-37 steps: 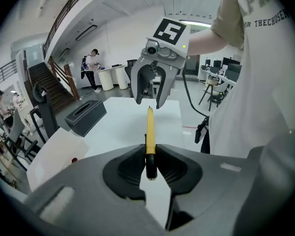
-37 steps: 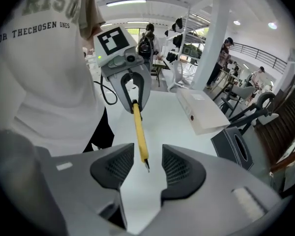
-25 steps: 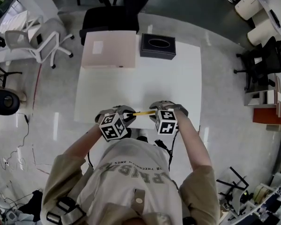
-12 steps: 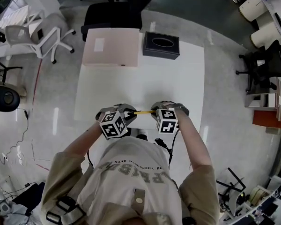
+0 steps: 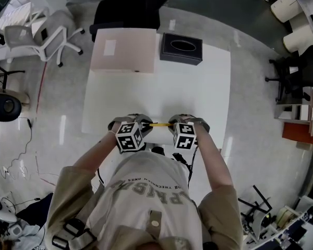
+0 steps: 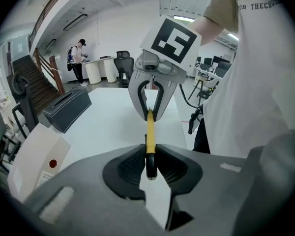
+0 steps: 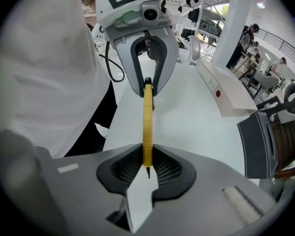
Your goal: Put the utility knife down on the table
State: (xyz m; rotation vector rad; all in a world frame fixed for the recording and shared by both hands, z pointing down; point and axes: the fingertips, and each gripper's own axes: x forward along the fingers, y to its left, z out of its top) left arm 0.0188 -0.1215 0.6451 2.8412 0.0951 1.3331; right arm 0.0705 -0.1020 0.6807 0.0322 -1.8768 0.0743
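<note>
A slim yellow utility knife (image 5: 158, 124) hangs level over the near edge of the white table (image 5: 161, 87), spanned between both grippers. My left gripper (image 5: 146, 125) is shut on its black-tipped end (image 6: 149, 167). My right gripper (image 5: 171, 124) pinches the other end, and its jaws are closing, with the pads pressed on the yellow body (image 7: 147, 127). In the left gripper view the right gripper (image 6: 150, 113) faces me along the knife (image 6: 150, 132). In the right gripper view the left gripper (image 7: 147, 91) does the same. Whether the blade is out I cannot tell.
A flat pale pink box (image 5: 122, 53) and a black tissue box (image 5: 181, 48) lie at the table's far side. A black chair (image 5: 128, 12) stands behind the table, a white chair (image 5: 36, 38) to the far left. The person's torso is close behind the near edge.
Both grippers, with the knife still between them, have sunk a little toward the table. Nothing has been let go.
</note>
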